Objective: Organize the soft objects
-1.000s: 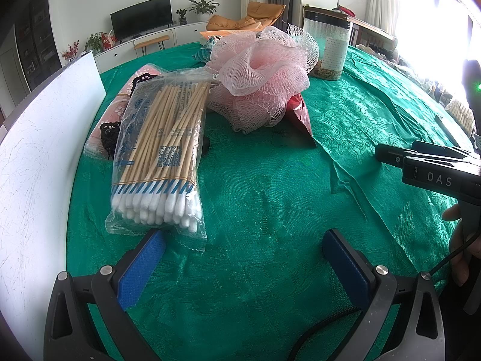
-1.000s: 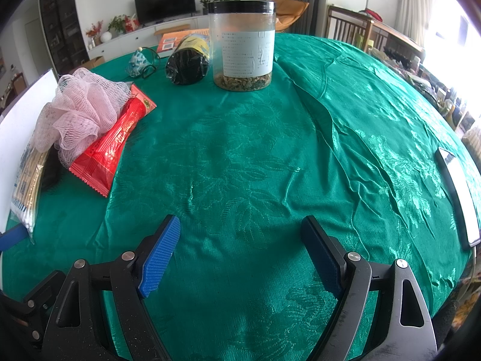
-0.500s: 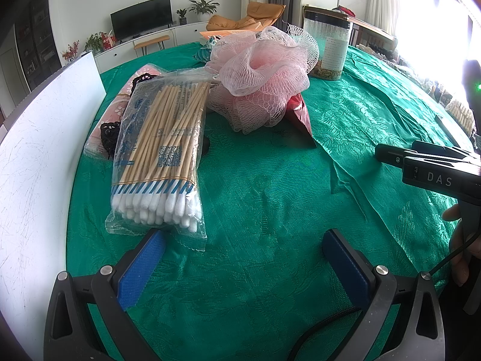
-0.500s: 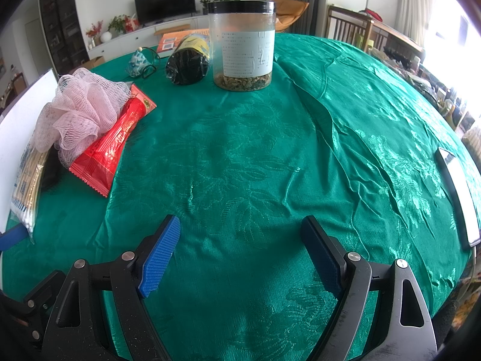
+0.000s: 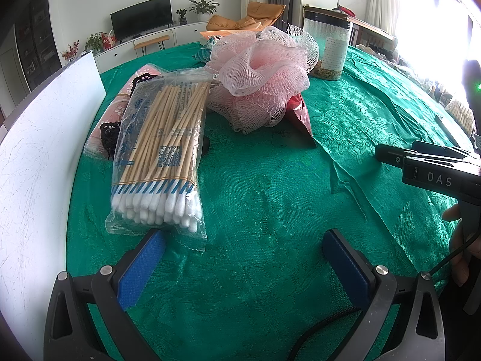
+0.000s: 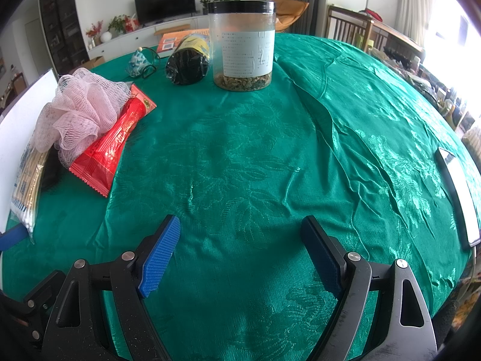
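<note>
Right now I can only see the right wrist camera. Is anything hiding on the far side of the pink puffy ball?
Observer: Yes. The left wrist view shows a pink packet with black lace lying beside the white board, partly under the cotton swab bag.
Operator: Is my other gripper holding anything?
Observer: No. The left gripper is open and empty, with its fingers wide apart, close to the near end of the cotton swab bag.
</note>
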Demonstrator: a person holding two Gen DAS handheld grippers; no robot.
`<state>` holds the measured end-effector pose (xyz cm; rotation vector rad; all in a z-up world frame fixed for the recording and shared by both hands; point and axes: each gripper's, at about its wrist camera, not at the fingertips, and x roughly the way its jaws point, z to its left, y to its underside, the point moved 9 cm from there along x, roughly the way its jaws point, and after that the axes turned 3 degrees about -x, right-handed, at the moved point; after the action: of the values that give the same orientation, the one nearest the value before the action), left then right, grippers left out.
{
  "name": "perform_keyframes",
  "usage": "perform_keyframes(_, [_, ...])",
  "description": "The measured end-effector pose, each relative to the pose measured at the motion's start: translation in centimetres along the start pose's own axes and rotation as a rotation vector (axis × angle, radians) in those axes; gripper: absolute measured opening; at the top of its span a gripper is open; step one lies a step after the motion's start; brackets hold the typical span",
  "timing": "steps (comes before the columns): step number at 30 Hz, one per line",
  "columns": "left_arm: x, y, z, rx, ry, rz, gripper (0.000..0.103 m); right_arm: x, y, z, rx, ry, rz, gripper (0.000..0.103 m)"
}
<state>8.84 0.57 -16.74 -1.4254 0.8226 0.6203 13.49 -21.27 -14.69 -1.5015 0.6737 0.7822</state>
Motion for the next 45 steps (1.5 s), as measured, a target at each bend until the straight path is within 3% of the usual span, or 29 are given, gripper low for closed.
perform_keyframes(15, [-0.5,0.1,0.0,0.001,0.010,0.020,0.103,0.0,0.0,0.0,0.000,0.000,0.000,0.085])
perform_keyframes(20, [-3.5,0.3,1.1,-0.057,0.040,-0.010,0.103,-0.2,0.0,0.0,0.015,-0.021,-0.001,0.085])
perform_keyframes(24, [-6.3,-0.2,1.5,-0.053,0.039,-0.065,0.103,-2.6,-2.0,1.7,0.035,-0.188,-0.066,0.085])
perform_keyframes(28, [-7.9,-0.8,1.6,-0.068,0.047,-0.099,0.103,-6.1,-6.7,7.3,-0.068,-0.378,-0.147,0.085])
perform_keyframes(32, [-8.2,-0.7,1.5,-0.071,0.046,-0.097,0.103,-3.2,-10.1,12.8,-0.183,-0.401,-0.059,0.084])
perform_keyframes(33, [-8.4,-0.7,1.5,-0.069,0.046,-0.097,0.103,-2.2,-10.4,13.4,-0.183,-0.413,-0.038,0.082])
perform_keyframes(34, [-8.5,-0.6,1.5,-0.068,0.047,-0.098,0.103,-1.2,-10.5,14.0,-0.178,-0.450,-0.016,0.072])
perform_keyframes(35, [-8.7,-0.5,1.5,-0.067,0.051,-0.101,0.103,-0.5,-10.3,14.4,-0.168,-0.491,0.007,0.047])
perform_keyframes(36, [-8.9,-0.5,1.6,-0.066,0.056,-0.108,0.103,0.1,-9.9,14.3,-0.152,-0.499,0.046,0.009])
perform_keyframes(37, [-9.1,-0.5,1.6,-0.069,0.062,-0.116,0.103,0.2,-9.7,13.6,-0.122,-0.505,0.059,0.008])
perform_keyframes(39, [-9.2,-0.7,1.5,-0.083,0.081,-0.124,0.103,-1.9,-9.7,11.7,-0.056,-0.555,-0.017,0.008])
perform_keyframes(42, [-9.1,-1.1,1.0,-0.114,0.121,-0.134,0.103,-5.8,-10.3,6.9,0.011,-0.556,-0.153,0.008])
perform_keyframes(45, [-8.7,-1.5,0.2,-0.109,0.130,-0.133,0.103,-7.1,-9.9,0.7,0.126,-0.528,-0.208,0.008])
